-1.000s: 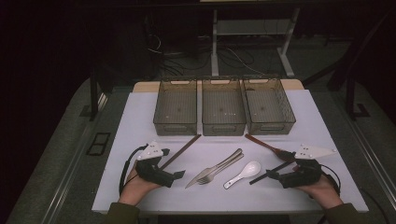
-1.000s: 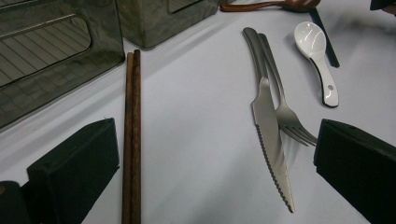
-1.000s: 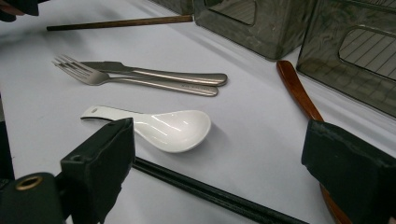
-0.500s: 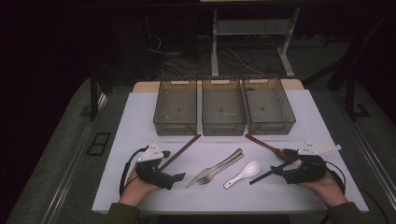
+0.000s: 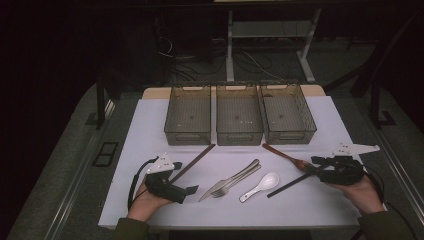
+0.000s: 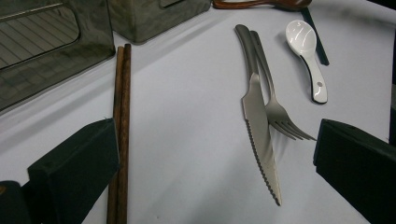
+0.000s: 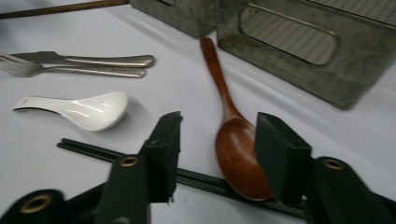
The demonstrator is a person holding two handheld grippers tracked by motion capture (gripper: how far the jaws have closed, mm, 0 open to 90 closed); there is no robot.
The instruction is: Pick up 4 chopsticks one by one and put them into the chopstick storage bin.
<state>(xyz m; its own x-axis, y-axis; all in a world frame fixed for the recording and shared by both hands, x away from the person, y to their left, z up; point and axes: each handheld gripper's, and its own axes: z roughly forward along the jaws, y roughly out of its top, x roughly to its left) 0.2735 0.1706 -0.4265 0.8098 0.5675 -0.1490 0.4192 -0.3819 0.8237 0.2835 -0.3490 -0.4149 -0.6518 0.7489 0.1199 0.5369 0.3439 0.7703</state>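
My right gripper (image 5: 316,167) lies at the table's right and points left. Its jaws have just been closing and stand half apart around the bowl of a brown wooden spoon (image 7: 238,154). The right jaw is at the bowl's edge; the left jaw stands clear of it. A pair of black chopsticks (image 7: 93,149) runs under both jaws. My left gripper (image 6: 215,168) rests open at the front left. Brown chopsticks (image 6: 122,116) lie by its left jaw, and a knife (image 6: 259,126) and fork (image 6: 275,107) lie ahead between the jaws.
A white ceramic spoon (image 5: 260,186) lies mid-table beside the knife and fork (image 5: 232,180). Three wire-mesh bins (image 5: 239,114) stand side by side at the back of the white table top (image 5: 150,130). The brown chopsticks (image 5: 195,161) slant toward the left bin.
My right hand has carried its gripper to the right and a little farther from the table's front edge, beside the wooden spoon's bowl. The left hand and the cutlery have stayed put.
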